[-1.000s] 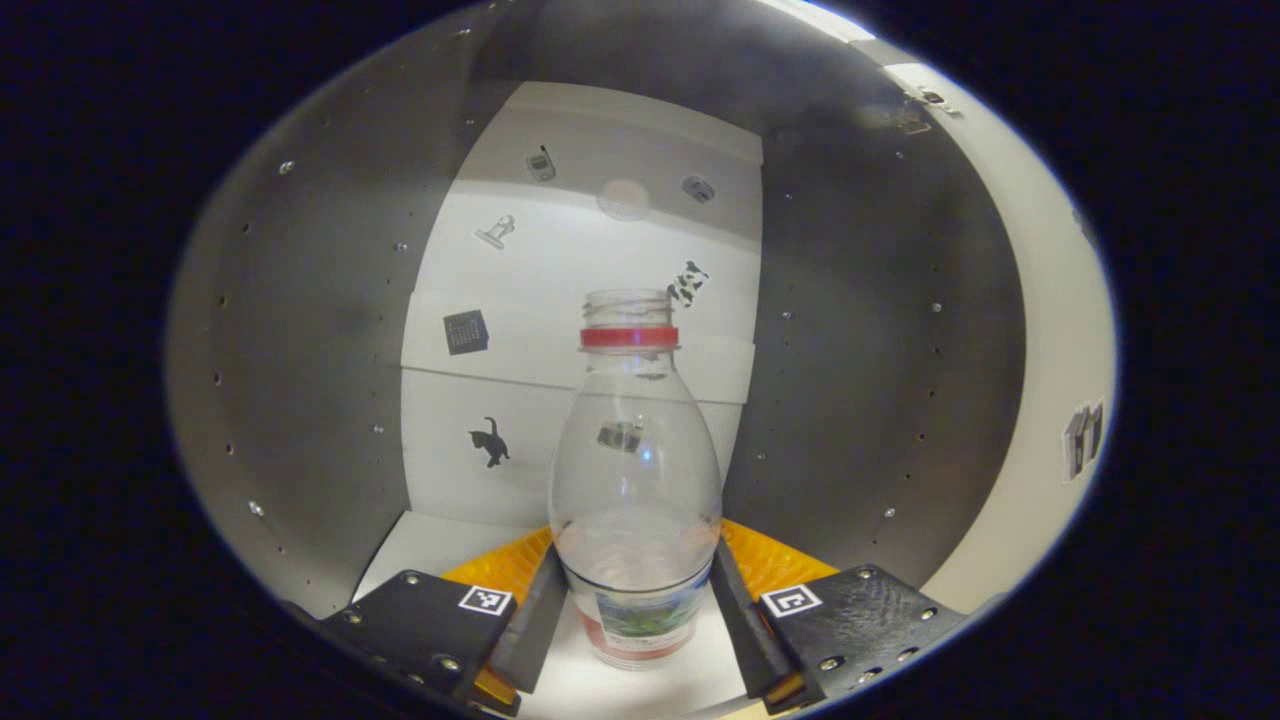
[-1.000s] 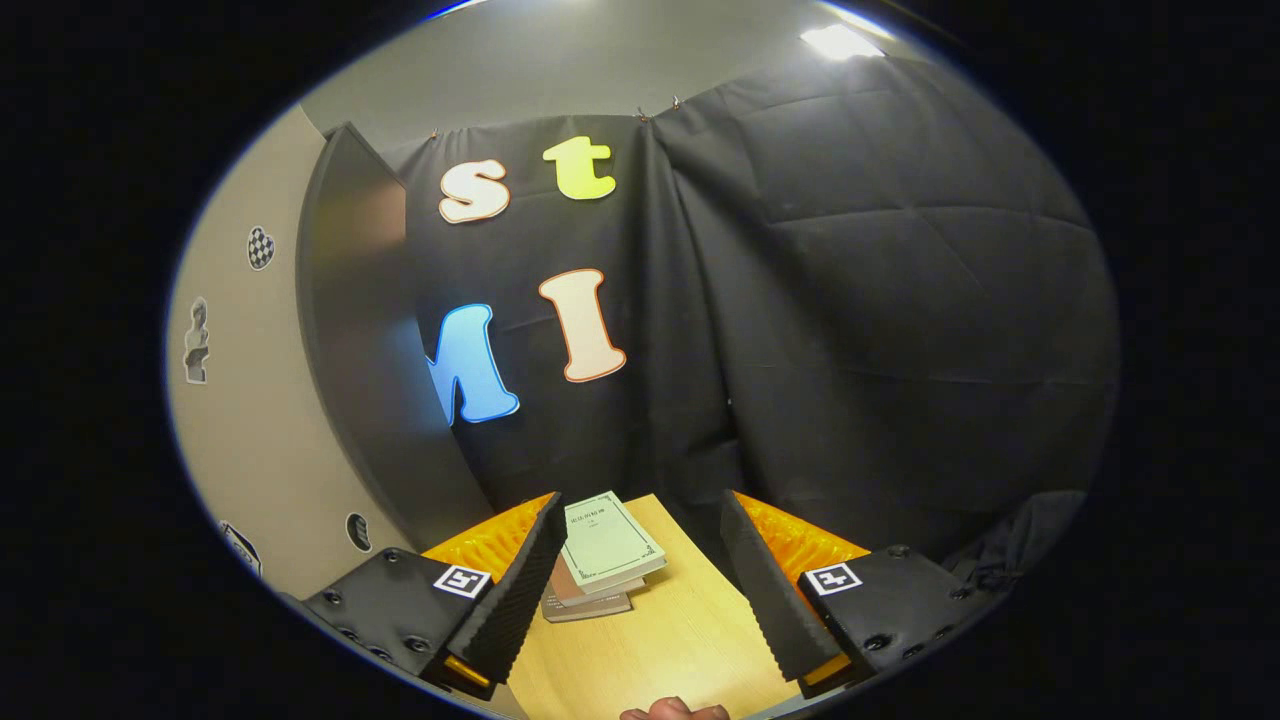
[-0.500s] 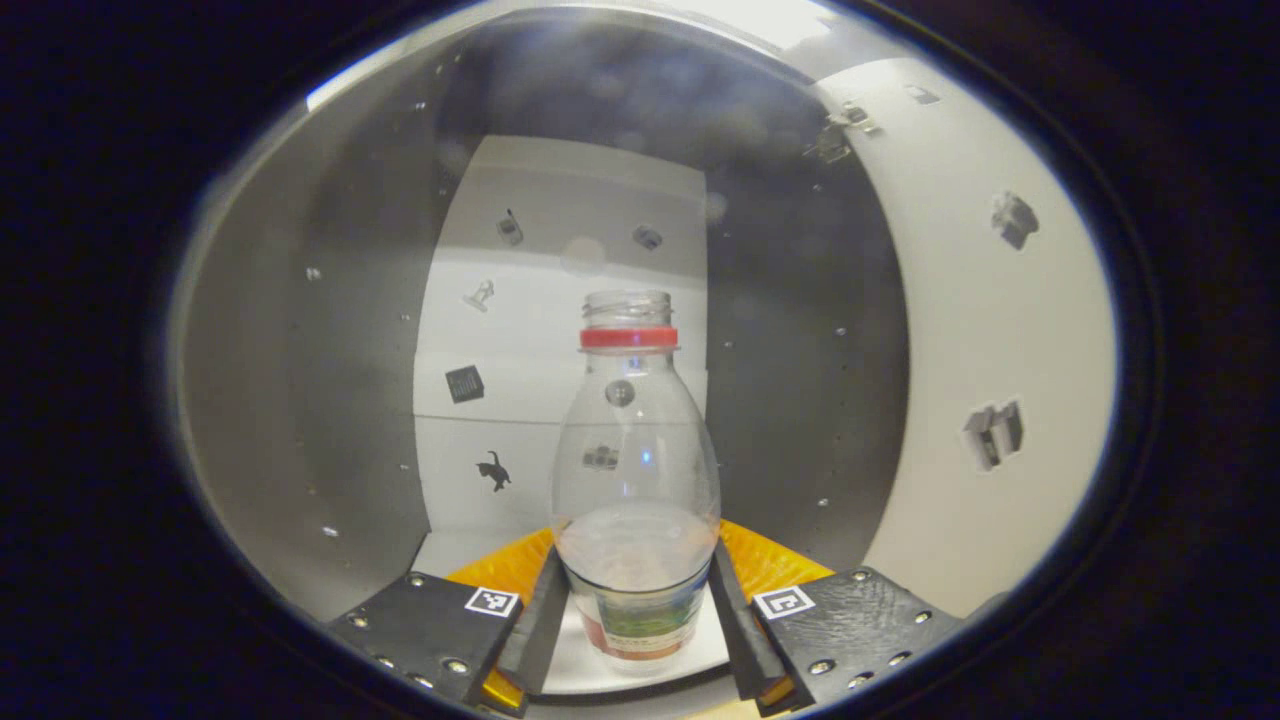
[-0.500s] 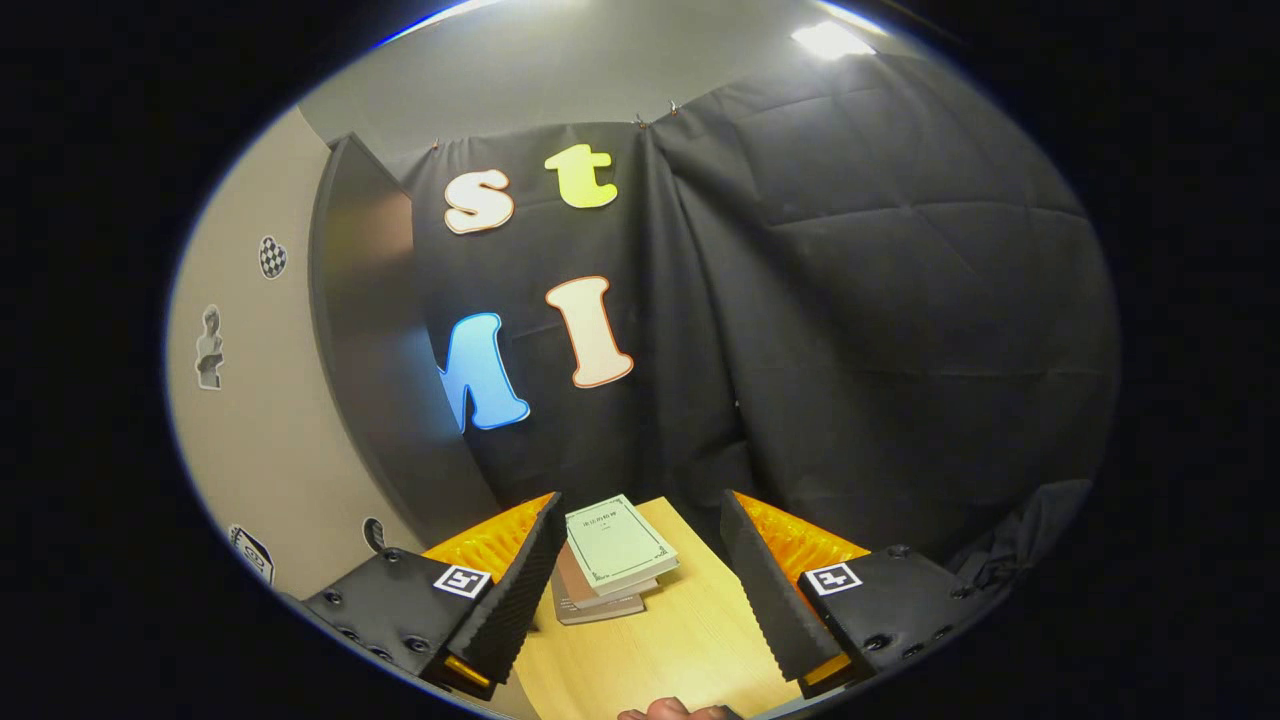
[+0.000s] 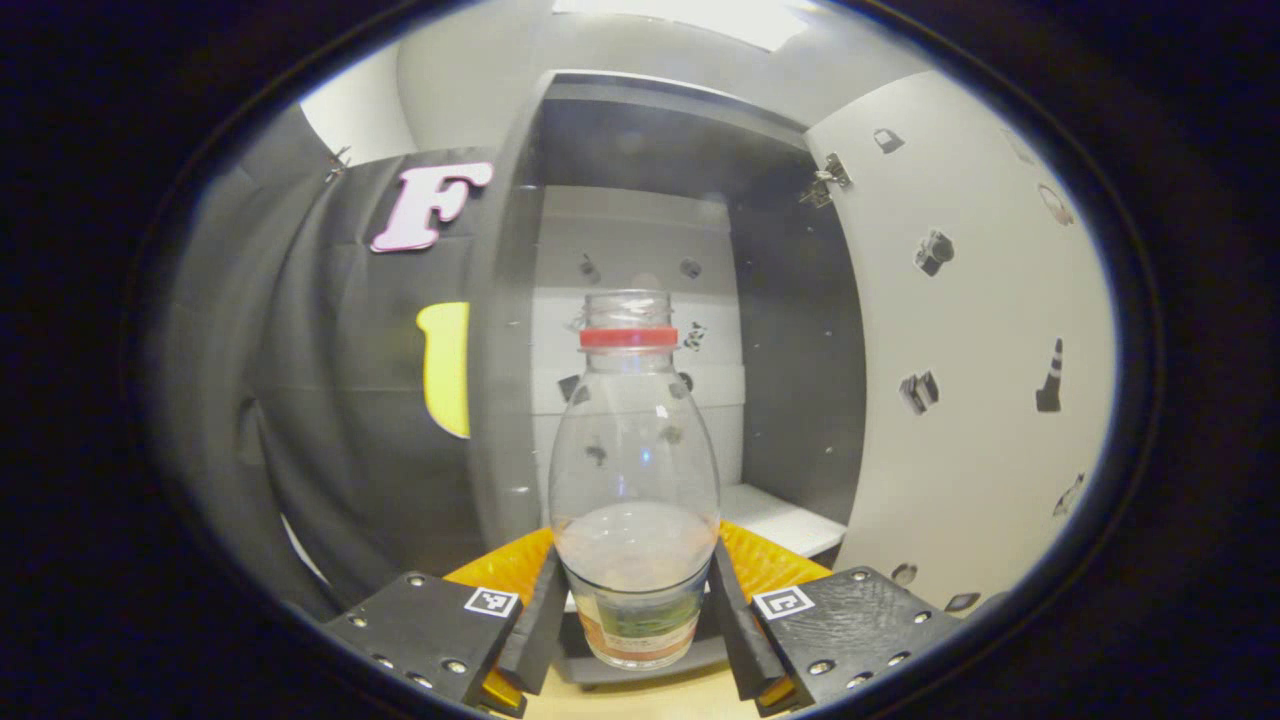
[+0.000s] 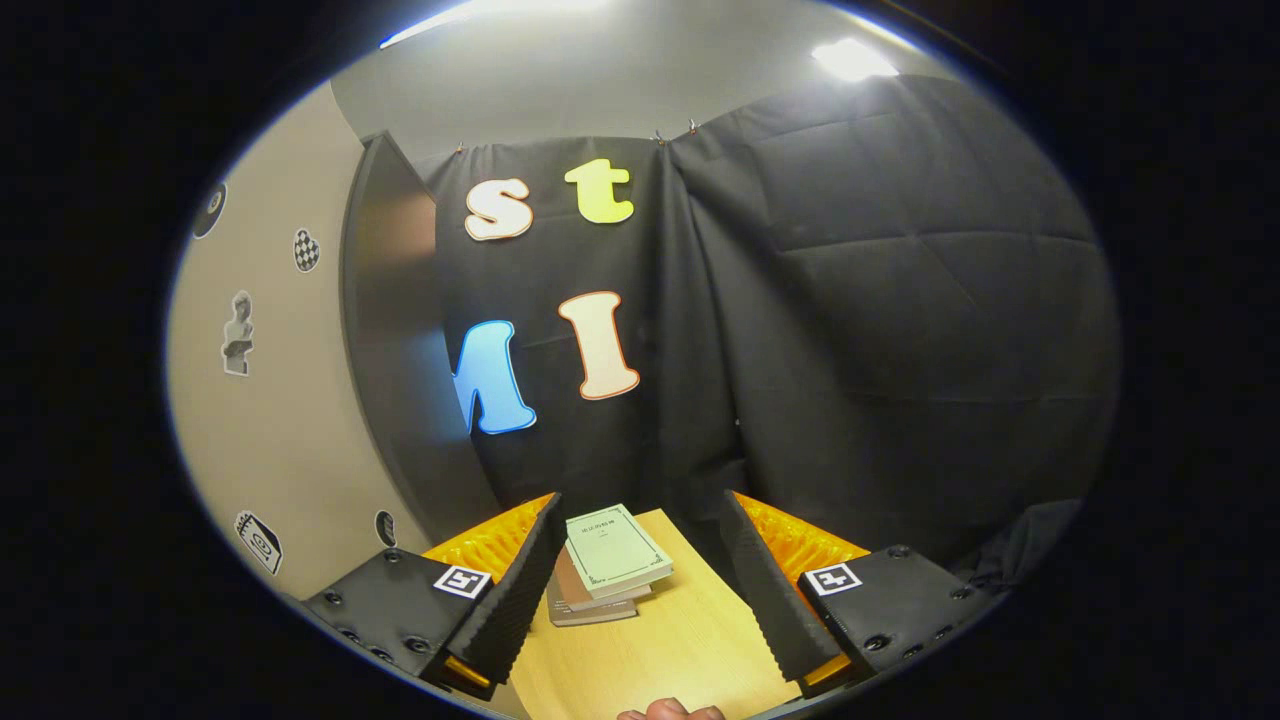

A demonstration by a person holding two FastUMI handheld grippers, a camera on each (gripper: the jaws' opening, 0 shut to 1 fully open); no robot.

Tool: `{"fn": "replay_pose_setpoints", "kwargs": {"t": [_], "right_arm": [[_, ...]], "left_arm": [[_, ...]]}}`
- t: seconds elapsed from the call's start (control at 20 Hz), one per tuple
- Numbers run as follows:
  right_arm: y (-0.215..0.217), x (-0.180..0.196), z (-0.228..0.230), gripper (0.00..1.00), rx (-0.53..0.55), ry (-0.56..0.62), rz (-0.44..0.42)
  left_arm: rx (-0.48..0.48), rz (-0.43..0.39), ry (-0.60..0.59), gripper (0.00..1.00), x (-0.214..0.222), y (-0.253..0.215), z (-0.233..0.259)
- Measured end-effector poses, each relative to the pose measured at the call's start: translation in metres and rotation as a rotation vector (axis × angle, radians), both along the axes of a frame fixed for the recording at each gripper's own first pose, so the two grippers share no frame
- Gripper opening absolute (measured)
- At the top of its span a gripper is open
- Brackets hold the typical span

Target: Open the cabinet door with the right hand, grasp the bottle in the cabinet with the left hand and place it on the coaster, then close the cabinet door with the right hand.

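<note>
While the left gripper (image 5: 632,610) clamps the light, thin-walled, probably slippery bottle (image 5: 634,470) low on its labelled body, the right gripper (image 6: 635,585) hangs open, empty.

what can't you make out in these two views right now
- Bottle base, left gripper view: hidden behind the left tool fingers.
- Books on the table, right gripper view: print too small; lower books covered by the top one.
- Hand, right gripper view: cut off by the bottom edge.
</note>
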State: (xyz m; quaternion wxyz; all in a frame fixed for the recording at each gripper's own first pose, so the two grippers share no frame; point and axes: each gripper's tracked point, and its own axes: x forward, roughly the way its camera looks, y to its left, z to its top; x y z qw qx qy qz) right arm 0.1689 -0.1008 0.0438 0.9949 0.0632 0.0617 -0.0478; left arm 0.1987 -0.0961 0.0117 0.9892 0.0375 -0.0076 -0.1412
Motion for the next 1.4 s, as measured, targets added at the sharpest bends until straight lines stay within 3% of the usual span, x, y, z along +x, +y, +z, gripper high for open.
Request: {"fn": "replay_pose_setpoints", "kwargs": {"t": [0.05,0.15,0.2,0.5,0.55,0.6,0.7,0.9,1.05,1.3,1.4], "right_arm": [[0.005,-0.001,-0.001,0.93,0.0,0.005,0.01],[0.013,-0.006,-0.003,0.93,-0.004,0.011,0.038],[0.01,-0.008,-0.002,0.98,-0.014,0.009,0.035],[0.01,-0.023,-0.003,0.98,0.036,-0.016,0.003],[0.008,-0.025,-0.004,0.93,0.043,-0.018,-0.013],[0.005,-0.027,-0.004,0.98,0.041,-0.024,-0.03],[0.001,-0.032,-0.006,0.98,0.029,-0.03,-0.062],[-0.001,-0.042,-0.006,0.98,-0.02,-0.037,-0.1],[0.002,-0.047,-0.007,0.98,0.004,-0.028,-0.113],[0.012,-0.055,-0.02,0.98,-0.018,0.031,-0.112],[0.011,-0.055,-0.021,0.92,-0.054,0.039,-0.106]], "left_arm": [[0.016,0.028,0.003,0.67,-0.01,0.018,-0.012],[0.039,0.076,0.006,0.67,-0.027,0.05,-0.037],[0.046,0.098,0.004,0.67,-0.037,0.066,-0.05],[0.058,0.212,0.068,0.68,-0.082,0.135,-0.144],[0.058,0.23,0.08,0.68,-0.088,0.144,-0.16],[0.058,0.248,0.092,0.68,-0.096,0.152,-0.178],[0.062,0.275,0.115,0.68,-0.108,0.164,-0.208],[0.07,0.278,0.162,0.68,-0.119,0.166,-0.262],[0.098,0.291,0.176,0.7,-0.129,0.171,-0.295],[0.095,0.296,0.178,0.68,-0.135,0.172,-0.322],[0.074,0.291,0.19,0.69,-0.137,0.171,-0.332]]}}
